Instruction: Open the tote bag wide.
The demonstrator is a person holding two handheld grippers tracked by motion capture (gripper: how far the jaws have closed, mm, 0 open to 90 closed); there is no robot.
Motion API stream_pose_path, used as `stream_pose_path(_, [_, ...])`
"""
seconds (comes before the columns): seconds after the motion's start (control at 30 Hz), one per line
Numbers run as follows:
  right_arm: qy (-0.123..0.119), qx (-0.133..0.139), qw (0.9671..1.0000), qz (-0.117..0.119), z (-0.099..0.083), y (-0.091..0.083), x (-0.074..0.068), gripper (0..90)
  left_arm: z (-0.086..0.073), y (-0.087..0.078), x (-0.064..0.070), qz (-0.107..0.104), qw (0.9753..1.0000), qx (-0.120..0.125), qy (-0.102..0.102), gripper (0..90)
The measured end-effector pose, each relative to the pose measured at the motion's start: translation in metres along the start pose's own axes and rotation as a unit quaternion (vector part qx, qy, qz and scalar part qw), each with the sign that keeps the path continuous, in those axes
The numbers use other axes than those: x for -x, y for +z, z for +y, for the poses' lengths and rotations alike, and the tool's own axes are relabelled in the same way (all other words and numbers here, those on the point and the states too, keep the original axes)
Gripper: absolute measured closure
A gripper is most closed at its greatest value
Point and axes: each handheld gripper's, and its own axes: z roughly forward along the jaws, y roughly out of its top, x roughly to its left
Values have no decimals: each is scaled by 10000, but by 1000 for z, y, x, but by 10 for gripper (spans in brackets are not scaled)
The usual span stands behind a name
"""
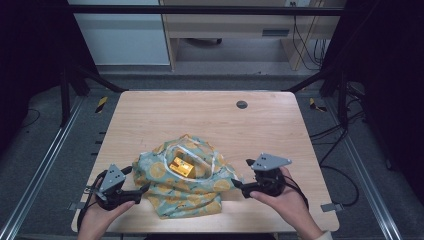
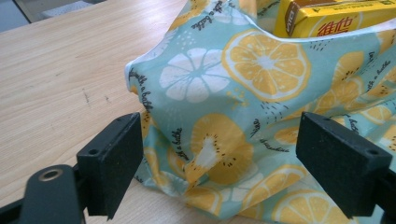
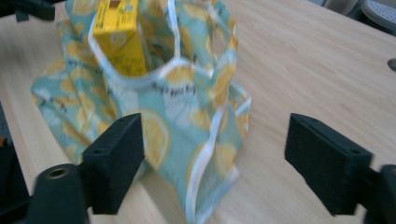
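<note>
On the wooden worktop (image 1: pixel 210 115) a lemon-print fabric bag (image 1: pixel 187 192) lies slumped near the front edge, a yellow drink carton (image 1: pixel 181 167) standing in its open mouth. The left gripper (image 1: pixel 142 190) and right gripper (image 1: pixel 239 186) flank it, jaws apart and holding nothing. The limp cloth may bunch or slip when pinched, and a one-sided tug could tip the carton out.

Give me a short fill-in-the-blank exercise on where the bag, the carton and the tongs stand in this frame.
1. The yellow drink carton sits inside the ____-patterned fabric bag.
2. The jaws of the left tongs are ____.
3. The right tongs have their jaws ____.
4. The bag rests on a ____ table.

Missing words: lemon; open; open; wooden
</note>
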Motion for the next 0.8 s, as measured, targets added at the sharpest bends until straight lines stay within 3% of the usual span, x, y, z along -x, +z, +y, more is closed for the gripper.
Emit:
stream_pose_path(0.2, [0,-185,9998,109,41,35,8,351,-2,4,-1,53,9999,-139,17,131])
stream_pose_path(0.4, [285,-431,9986,90,66,87,24,451,-2,7,-2,55,9997,-234,73,132])
stream_pose_path(0.53, [402,-672,9968,138,74,113,31,464,-1,9,-2,43,9997,-226,57,133])
stream_pose_path(0.67, [606,-998,9930,149,75,136,38,459,0,10,-3,42,9997,-217,52,139])
stream_pose_path(0.8, [517,-1028,9931,206,76,143,38,769,1,10,-2,28,9998,-195,47,143])
